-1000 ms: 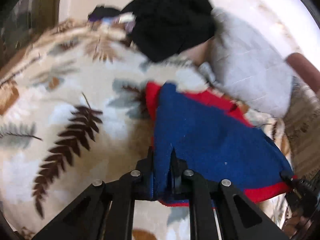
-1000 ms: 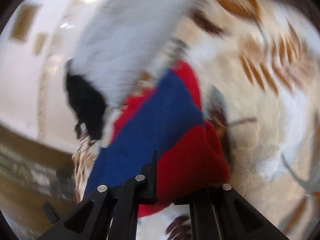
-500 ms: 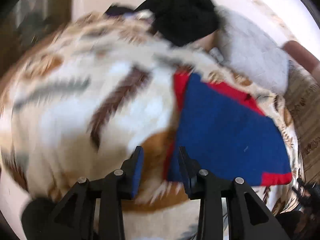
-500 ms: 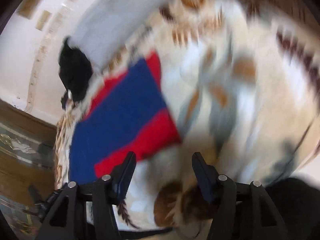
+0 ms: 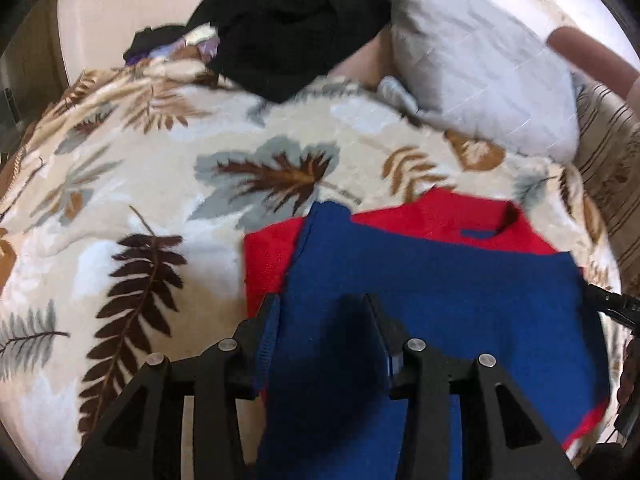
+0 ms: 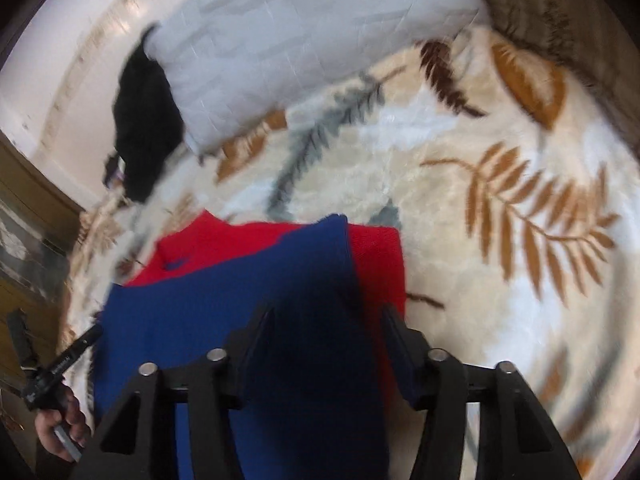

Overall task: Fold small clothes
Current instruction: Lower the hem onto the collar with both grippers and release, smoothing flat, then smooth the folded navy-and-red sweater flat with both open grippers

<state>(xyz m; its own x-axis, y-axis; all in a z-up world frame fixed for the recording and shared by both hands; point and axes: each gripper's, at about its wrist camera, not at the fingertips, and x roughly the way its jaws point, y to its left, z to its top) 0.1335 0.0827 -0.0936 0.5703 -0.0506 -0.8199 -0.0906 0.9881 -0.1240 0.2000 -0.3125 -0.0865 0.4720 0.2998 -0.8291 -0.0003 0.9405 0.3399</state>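
A small blue and red knitted garment [image 5: 432, 288] lies folded on a leaf-patterned blanket [image 5: 168, 184], blue layer over red. It also shows in the right wrist view [image 6: 248, 292]. My left gripper [image 5: 320, 320] is open and empty, its fingers over the garment's left part. My right gripper [image 6: 328, 328] is open and empty, its fingers over the garment's right part, above the blue and red edge. The left gripper's handle and the hand holding it show at the left edge of the right wrist view [image 6: 52, 372].
A grey quilted pillow [image 5: 480, 76] lies at the back right, beside a pile of black clothing [image 5: 288, 20]. They also show in the right wrist view, pillow [image 6: 288, 36] and black clothing [image 6: 148, 128]. A striped cushion [image 5: 612, 152] is at the far right.
One second ago both grippers were shut on the garment's edges. They let go, opened and pulled back, and now both hover open over the folded garment.
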